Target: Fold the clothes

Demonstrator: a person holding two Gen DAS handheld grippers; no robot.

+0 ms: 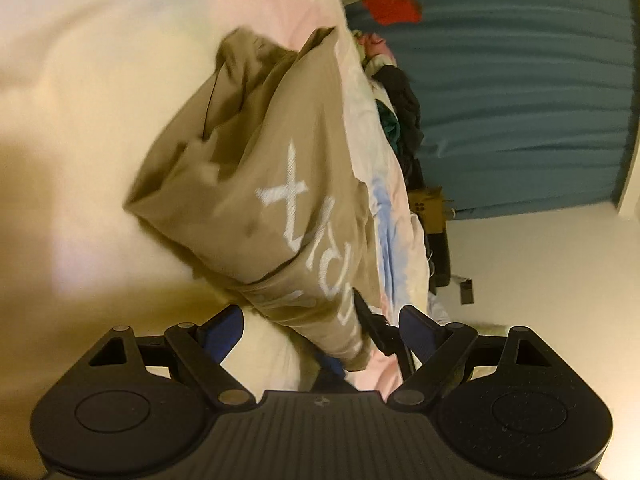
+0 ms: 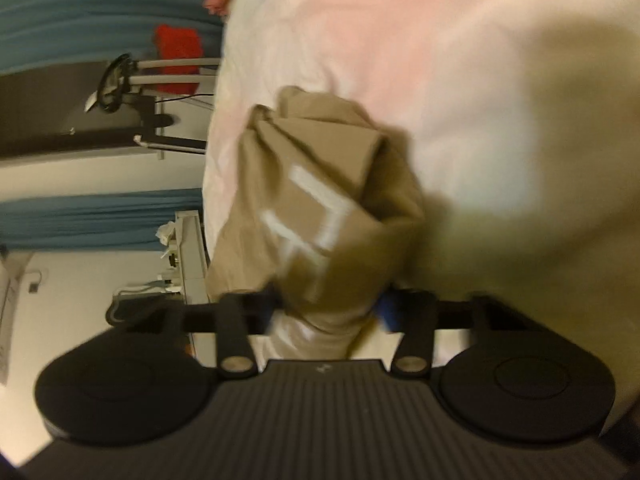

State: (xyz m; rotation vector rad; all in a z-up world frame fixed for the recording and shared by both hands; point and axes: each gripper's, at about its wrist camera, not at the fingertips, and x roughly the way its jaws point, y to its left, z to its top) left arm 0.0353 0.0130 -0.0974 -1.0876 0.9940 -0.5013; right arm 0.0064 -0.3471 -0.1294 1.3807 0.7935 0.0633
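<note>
A tan garment [image 1: 256, 184] with white lettering lies bunched on the pale bed sheet [image 1: 80, 120]. In the left wrist view my left gripper [image 1: 320, 332] has its blue-padded fingers [image 1: 222, 330] spread wide, with an end of the garment between them, not pinched. The other gripper's black finger shows beside that end. In the right wrist view, which is blurred, my right gripper [image 2: 328, 312] is shut on the near end of the tan garment [image 2: 320, 208], which bulges up from the jaws.
A pile of other clothes [image 1: 400, 100] lies at the bed's edge. Blue curtains [image 1: 520, 80] and a red item [image 1: 392, 4] stand beyond. A metal rack [image 2: 152, 76] and a white wall are off the bed's side.
</note>
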